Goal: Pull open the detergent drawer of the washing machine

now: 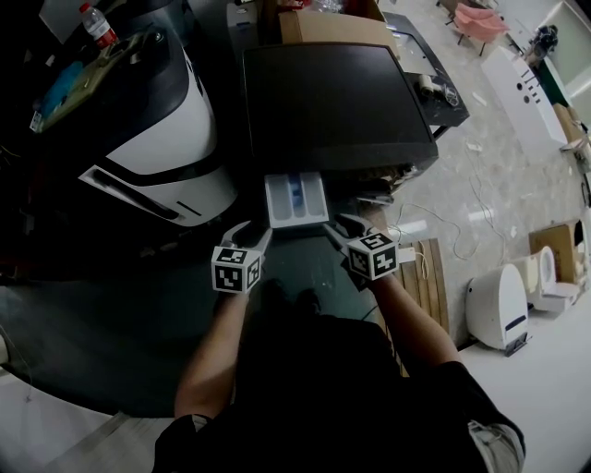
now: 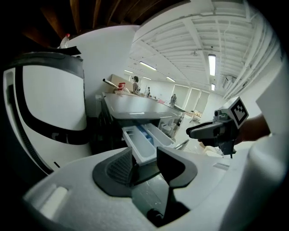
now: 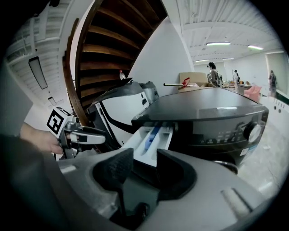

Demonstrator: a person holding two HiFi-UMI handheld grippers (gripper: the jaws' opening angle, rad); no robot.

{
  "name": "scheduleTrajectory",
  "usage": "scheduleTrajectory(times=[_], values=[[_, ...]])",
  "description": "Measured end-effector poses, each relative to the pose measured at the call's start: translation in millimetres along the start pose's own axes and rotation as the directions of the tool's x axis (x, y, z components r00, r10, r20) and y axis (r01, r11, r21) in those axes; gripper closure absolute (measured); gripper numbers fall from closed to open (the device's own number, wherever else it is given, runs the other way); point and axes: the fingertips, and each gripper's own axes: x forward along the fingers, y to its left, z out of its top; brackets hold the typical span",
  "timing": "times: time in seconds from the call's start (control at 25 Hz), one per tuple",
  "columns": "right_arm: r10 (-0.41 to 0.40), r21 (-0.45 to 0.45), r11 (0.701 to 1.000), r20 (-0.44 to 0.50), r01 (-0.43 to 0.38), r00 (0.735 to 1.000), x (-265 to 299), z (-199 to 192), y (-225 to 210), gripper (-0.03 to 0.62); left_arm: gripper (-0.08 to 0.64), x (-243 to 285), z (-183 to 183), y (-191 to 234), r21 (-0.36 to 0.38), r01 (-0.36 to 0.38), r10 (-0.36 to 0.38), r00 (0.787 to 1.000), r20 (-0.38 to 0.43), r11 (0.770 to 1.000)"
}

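Observation:
The dark washing machine (image 1: 332, 102) stands ahead, and its white detergent drawer (image 1: 295, 199) sticks out of the front with a blue insert showing inside. My left gripper (image 1: 251, 231) hovers just off the drawer's near left corner, and my right gripper (image 1: 340, 226) off its near right corner. Both stand open with nothing between the pads. In the left gripper view the drawer (image 2: 142, 142) lies just beyond the open left gripper (image 2: 144, 155), with the right gripper (image 2: 212, 131) to the side. The right gripper view shows the drawer (image 3: 151, 137) past the open right gripper (image 3: 143, 158).
A large white and black machine (image 1: 157, 139) stands close on the left, with a bottle (image 1: 97, 23) on top. A cardboard box (image 1: 332, 28) sits behind the washer. To the right are a wooden pallet (image 1: 429, 277), floor cables and a small white appliance (image 1: 499, 309).

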Motion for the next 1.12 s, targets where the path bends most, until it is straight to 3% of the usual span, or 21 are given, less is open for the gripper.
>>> scheduleTrajectory(times=[0.2, 0.28, 0.44, 0.56, 0.72, 0.84, 1.12], values=[[-0.008, -0.043, 0.999, 0.045, 0.01, 0.999, -1.1, 31.7, 8.2, 0.465, 0.391, -18.3, 45.4, 17.4, 0.049, 0.003, -0.007, 0.997, 0.079, 0.999], [-0.007, -0.062, 0.998, 0.058, 0.011, 0.998, -0.8, 41.8, 14.3, 0.482, 0.439, -24.9, 63.3, 20.9, 0.093, 0.017, -0.026, 0.994, 0.103, 0.996], [-0.015, -0.095, 0.995, 0.084, 0.023, 0.996, -1.1, 60.9, 26.6, 0.522, 0.453, -40.6, 102.0, 20.6, 0.192, 0.056, -0.091, 0.98, 0.178, 0.98], [-0.021, -0.097, 0.995, 0.114, 0.032, 0.993, -3.7, 78.2, 30.7, 0.554, 0.495, -53.1, 126.6, 20.8, 0.204, 0.086, -0.133, 0.964, 0.23, 0.975], [-0.012, -0.095, 0.995, 0.161, 0.028, 0.987, -12.7, 105.7, 31.5, 0.589, 0.509, -62.7, 152.3, 26.9, 0.219, 0.046, -0.108, 0.954, 0.281, 0.975], [0.009, -0.111, 0.994, 0.212, 0.015, 0.977, -23.7, 131.6, 31.0, 0.589, 0.529, -71.4, 175.0, 24.7, 0.21, 0.027, -0.1, 0.933, 0.345, 0.977], [0.07, -0.178, 0.984, 0.311, -0.014, 0.948, -59.1, 179.1, 5.0, 0.589, 0.549, -62.1, 219.9, -3.1, 0.196, -0.029, -0.055, 0.911, 0.408, 0.98]])
